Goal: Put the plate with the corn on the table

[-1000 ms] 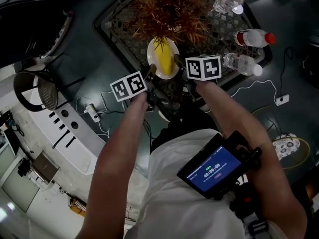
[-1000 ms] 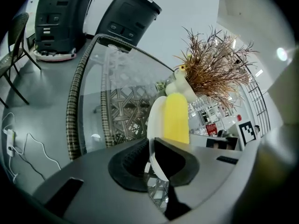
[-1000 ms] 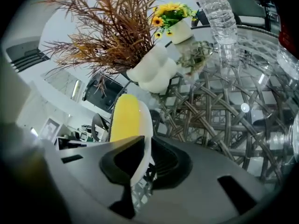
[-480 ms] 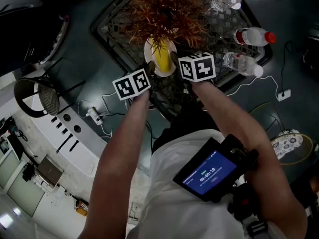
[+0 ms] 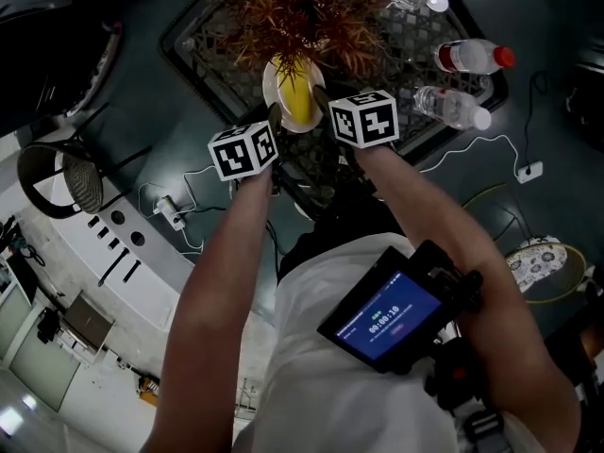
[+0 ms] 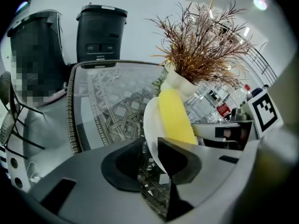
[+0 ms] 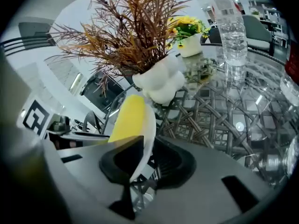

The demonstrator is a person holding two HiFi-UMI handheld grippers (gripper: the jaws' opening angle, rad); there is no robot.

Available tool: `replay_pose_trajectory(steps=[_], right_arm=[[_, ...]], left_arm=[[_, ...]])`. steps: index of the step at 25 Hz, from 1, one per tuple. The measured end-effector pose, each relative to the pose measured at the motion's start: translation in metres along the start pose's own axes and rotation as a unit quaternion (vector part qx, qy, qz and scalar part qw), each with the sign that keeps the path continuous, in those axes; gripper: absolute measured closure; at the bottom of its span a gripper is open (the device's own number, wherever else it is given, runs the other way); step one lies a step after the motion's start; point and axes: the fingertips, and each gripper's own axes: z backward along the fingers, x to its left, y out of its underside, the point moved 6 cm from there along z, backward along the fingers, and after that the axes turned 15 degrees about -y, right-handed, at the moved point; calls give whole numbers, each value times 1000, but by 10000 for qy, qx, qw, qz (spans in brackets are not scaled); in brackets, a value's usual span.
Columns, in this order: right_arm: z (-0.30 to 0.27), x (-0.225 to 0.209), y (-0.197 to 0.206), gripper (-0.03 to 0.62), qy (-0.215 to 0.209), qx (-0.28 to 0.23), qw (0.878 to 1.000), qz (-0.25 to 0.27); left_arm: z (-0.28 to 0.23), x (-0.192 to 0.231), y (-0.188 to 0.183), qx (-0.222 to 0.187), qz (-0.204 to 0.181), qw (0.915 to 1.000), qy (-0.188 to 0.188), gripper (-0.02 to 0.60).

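Now left claw and right claw grip the plate, screen perhaps 00:00:10.

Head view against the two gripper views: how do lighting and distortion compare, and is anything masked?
Head view: dim and dark, only the plate and corn read bright. Left gripper view: well lit, strong fisheye with dark corners, mosaic patch at left. Right gripper view: same fisheye, glints on the glass table.

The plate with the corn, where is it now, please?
Top centre of the head view, the plate is clamped between the left gripper and right gripper over the table, right beside the potted plant.
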Motion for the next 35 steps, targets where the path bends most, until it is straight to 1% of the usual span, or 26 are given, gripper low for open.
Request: replay_pose_trajectory(steps=[3,5,9,11,16,17,18,19,21,24,28,35], right_arm=[[4,-2,-1,539,73,-143,9999,33],[9,-4,-2,537,178,-258,9995,52],[19,-4,1,537,331,-480,9982,-97],[28,-6,5,537,506,-586,9968,-223],[55,-9,21,545,925,-576,9938,-236],[59,-7,23,588,962,-585,9934,-215],[63,-6,26,588,979,-608,9932,-192],[67,-3,27,588,976,-637,9930,-167],[73,5,32,588,944,-670,9932,-104],[81,26,43,588,900,-591,9942,22],[92,55,50,588,740,-611,9953,133],[110,110,76,588,437,-795,9955,262]], left_arm=[[7,8,-1,-285,-68,9994,-186,500],[13,12,0,-355,-79,9991,-208,500],[26,18,10,-333,-87,9993,-167,502],[32,20,18,-321,-124,9993,-125,502],[48,16,36,-377,-116,9992,101,507],[51,16,39,-424,-128,9989,135,536],[55,15,41,-480,-144,9986,165,551],[58,14,43,-536,-163,9983,188,574],[64,15,49,-615,-176,9977,218,574],[77,21,62,-675,-113,9973,282,575],[100,26,77,-784,-111,9960,405,574],[158,36,103,-1204,-63,9908,621,574]])
